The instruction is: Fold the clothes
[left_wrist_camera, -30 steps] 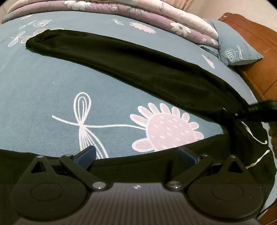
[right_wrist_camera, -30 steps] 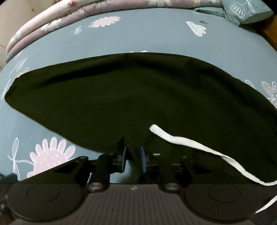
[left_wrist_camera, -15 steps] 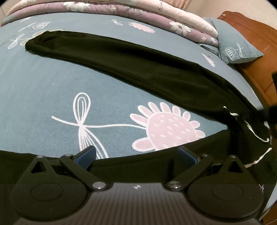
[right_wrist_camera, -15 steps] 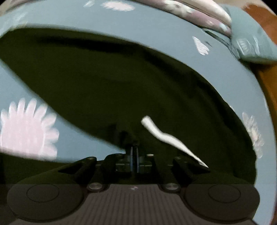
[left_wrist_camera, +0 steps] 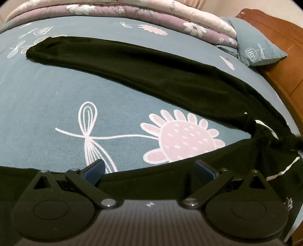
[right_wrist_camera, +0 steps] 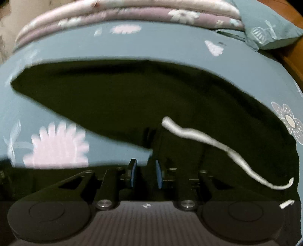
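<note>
While the bed (left_wrist_camera: 47, 98) is carrying black trousers (left_wrist_camera: 151, 75) spread flat, one leg is lying apart from the other. The left tool (left_wrist_camera: 149, 168) is hovering wide open over the near leg; the right tool (right_wrist_camera: 144, 170), jaws just parting, is releasing the waist by the drawstring (right_wrist_camera: 208, 140). Smoothing first should help. No containers are showing.

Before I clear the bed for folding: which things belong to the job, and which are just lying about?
Job:
- black pants, spread on the bed
- white drawstring on them
- left gripper, open
- right gripper, jaws just opening, cloth between them

Lying about:
- quilt
- pillow
- sheet
</note>
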Demonstrator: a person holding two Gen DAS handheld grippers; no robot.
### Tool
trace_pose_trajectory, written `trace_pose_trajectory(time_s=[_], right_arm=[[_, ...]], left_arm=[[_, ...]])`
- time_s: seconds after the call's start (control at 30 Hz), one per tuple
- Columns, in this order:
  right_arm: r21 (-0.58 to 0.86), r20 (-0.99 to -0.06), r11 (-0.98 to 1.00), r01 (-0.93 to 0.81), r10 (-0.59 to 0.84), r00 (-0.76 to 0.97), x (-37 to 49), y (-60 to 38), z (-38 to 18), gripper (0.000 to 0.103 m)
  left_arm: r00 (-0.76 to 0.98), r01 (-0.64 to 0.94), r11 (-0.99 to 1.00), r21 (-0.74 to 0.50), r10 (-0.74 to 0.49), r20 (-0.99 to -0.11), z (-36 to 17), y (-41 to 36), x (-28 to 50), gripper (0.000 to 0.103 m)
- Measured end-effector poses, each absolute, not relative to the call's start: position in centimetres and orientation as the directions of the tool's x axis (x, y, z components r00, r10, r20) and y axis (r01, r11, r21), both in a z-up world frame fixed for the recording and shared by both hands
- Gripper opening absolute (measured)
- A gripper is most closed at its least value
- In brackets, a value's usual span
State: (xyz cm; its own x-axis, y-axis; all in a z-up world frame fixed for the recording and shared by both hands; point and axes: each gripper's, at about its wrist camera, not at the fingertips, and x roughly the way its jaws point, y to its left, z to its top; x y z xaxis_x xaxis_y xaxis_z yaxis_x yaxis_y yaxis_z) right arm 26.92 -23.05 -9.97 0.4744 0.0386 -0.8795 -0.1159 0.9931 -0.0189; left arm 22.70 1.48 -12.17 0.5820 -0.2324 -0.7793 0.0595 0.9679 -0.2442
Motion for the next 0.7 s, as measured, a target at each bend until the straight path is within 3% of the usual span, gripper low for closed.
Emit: trace_pose_trajectory(time_s=[0.2, 0.33, 0.47, 0.7], right_arm=[[-0.052, -0.902, 0.984, -0.172, 0.028, 0.431, 25.4, -22.7, -10.1, 0.025], [-0.027, -0.862, 0.992, -0.123, 0.039, 0.506, 26.0, -23.1, -7.8, 0.025], [-0.003, -0.882, 0.996, -0.086, 0.038, 0.47, 27.9, -22.8, -10.3, 0.026], [-0.091, -0.904, 0.976, -0.198, 0.003, 0.428, 27.1, -22.0, -8.1, 0.026]], left_arm=[[0.581, 0.06, 0.966, -0.252, -0.239, -0.778, -12.2, 1.6, 22.8, 0.1], [0.582, 0.064, 0.969, -0.24, -0.231, -0.78, -12.2, 1.4, 22.7, 0.1], [0.582, 0.064, 0.969, -0.239, -0.231, -0.78, -12.2, 1.4, 22.7, 0.1], [0.58, 0.065, 0.966, -0.25, -0.24, -0.779, -12.3, 1.5, 22.7, 0.1]])
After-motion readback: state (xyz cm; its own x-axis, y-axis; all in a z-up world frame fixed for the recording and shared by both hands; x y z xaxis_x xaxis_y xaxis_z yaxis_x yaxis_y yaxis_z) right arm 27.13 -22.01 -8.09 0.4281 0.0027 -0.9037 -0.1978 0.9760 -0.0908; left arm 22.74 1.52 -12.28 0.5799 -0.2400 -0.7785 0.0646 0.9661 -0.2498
